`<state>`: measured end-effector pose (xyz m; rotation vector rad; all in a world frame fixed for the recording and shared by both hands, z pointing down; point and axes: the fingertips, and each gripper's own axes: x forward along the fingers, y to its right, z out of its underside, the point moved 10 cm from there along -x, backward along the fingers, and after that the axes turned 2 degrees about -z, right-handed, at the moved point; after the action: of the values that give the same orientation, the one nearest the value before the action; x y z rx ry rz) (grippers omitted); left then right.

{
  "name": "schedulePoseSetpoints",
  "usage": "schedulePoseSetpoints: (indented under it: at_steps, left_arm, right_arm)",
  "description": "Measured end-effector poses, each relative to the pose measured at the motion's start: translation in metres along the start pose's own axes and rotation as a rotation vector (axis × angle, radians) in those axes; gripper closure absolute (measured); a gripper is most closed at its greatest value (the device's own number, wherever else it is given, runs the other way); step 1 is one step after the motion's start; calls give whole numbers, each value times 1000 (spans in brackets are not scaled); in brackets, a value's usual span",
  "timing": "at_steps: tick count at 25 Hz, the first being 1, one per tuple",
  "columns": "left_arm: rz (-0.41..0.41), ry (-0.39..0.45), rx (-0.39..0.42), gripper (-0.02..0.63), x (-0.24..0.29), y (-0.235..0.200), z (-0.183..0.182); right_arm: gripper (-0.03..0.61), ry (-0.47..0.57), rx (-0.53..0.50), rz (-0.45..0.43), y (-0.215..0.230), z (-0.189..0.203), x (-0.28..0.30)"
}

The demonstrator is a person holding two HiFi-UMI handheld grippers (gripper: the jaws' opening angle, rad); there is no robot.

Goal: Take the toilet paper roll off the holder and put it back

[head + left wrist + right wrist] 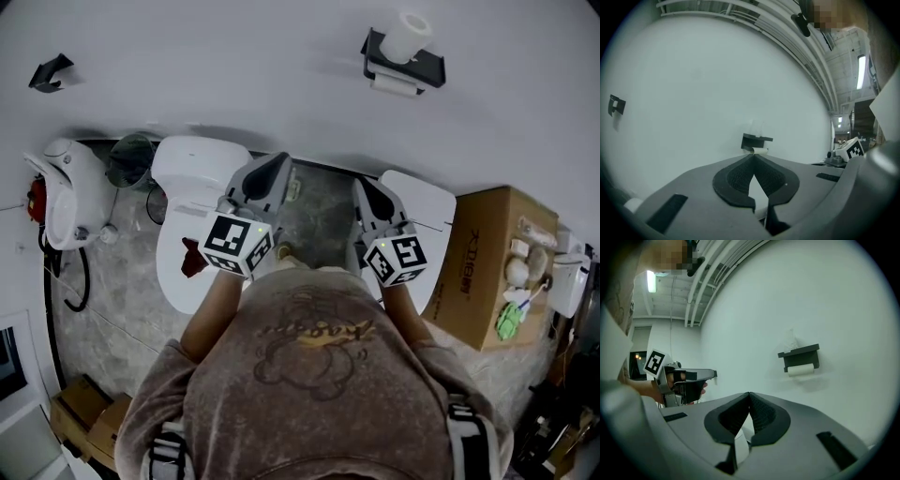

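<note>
Up on the wall in the head view: one black holder (405,62), one toilet paper roll (395,85) hung under it, and a second roll (411,34) standing upright on its top shelf, so two rolls in all. Well below, held out in front of the chest: left gripper (273,171) and right gripper (367,195), two of them, side by side, both pointed toward the wall and neither anywhere near the holder. Down on the floor: one toilet (192,169) at left, one cardboard box (487,267) at right. Far left on the wall: one small black hook (49,72). From the left gripper view: jaws pressed together at the tips with nothing between them. Holder (756,139) and hung roll (760,151) straight ahead past the tips, but well apart from them. Marker cube (853,149) of the other gripper at the right edge. From the right gripper view: jaws likewise closed tip to tip and empty. Holder (800,356) up and to the right on the wall, hung roll (801,371) seated under it, upright roll only a faint pale shape on top. Left gripper off to the left at about the same height. Judged from all this: task not yet begun, roll on the holder and untouched. Left to do: the reach to the wall, the opening of a gripper, a clamp on the hung roll (probably the one meant), the lift free, then the reseating on the holder.
</note>
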<state>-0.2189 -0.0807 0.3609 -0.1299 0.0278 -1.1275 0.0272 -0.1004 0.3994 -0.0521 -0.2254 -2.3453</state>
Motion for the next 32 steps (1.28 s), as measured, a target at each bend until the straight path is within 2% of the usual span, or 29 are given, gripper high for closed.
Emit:
schedulePoseSetpoints:
  at_steps: [8,16,25,32]
  left_arm:
    - [98,-17,-1,594,26,16,-2]
    - [120,-12,-5,594,47,35,-2]
    - [131,-2,7,594,58,45,-3]
    - [134,-6,3,594,58,47,-1]
  right_arm:
    - [584,38,14,80,13,-7,-19]
    - [583,61,32,123,37,-8,-39]
    - [581,92,37,113,50,-11,-44]
    - [463,106,39,88,52,-16,-45]
